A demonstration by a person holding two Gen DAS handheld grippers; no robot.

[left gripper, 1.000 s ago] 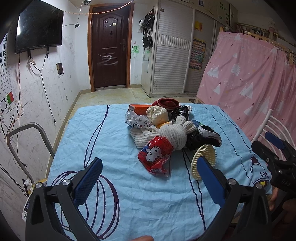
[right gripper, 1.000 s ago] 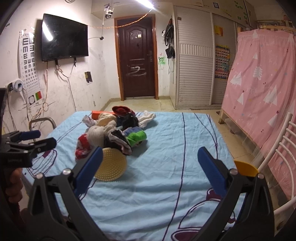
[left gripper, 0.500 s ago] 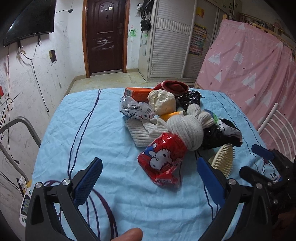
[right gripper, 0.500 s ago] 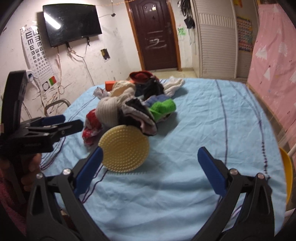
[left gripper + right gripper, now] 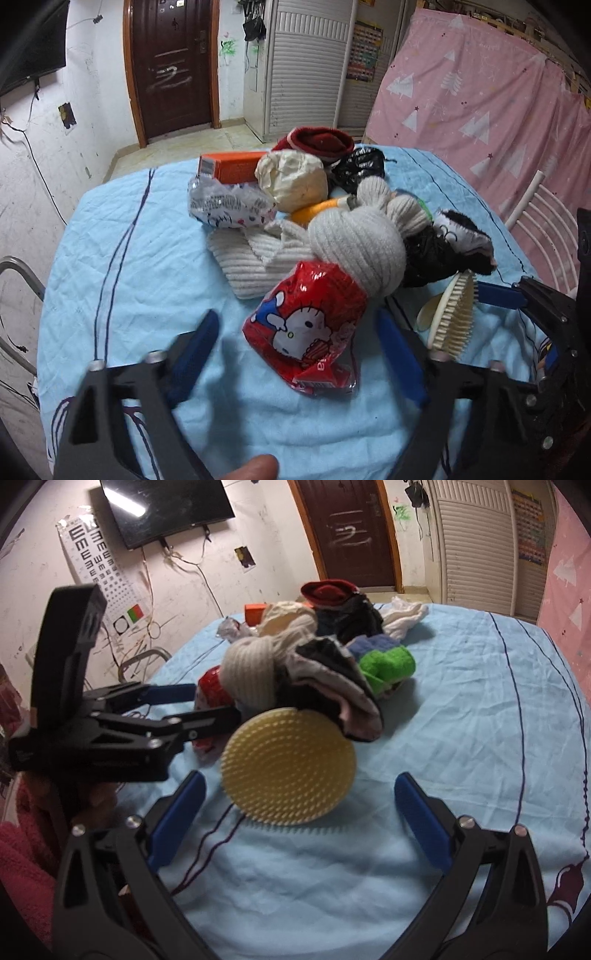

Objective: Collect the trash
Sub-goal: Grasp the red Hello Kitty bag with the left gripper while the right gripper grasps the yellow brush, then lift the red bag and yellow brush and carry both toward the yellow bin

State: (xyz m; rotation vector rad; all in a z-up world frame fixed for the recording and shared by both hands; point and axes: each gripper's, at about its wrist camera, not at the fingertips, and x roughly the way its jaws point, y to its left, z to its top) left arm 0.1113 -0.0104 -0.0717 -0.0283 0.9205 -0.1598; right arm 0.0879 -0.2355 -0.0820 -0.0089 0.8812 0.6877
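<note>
Red crinkled snack wrapper [image 5: 310, 328], cartoon cat print, lies flat at near edge of pile. Silver-white printed wrapper [image 5: 229, 203] crumpled at far left; orange carton [image 5: 232, 166] behind it; cream paper wad [image 5: 295, 179] beside.

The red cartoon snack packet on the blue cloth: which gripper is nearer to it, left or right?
Left. The left gripper straddles the red snack packet, jaws just closing, not yet pressing. The right gripper sits farther off, at the yellow round brush.
</note>
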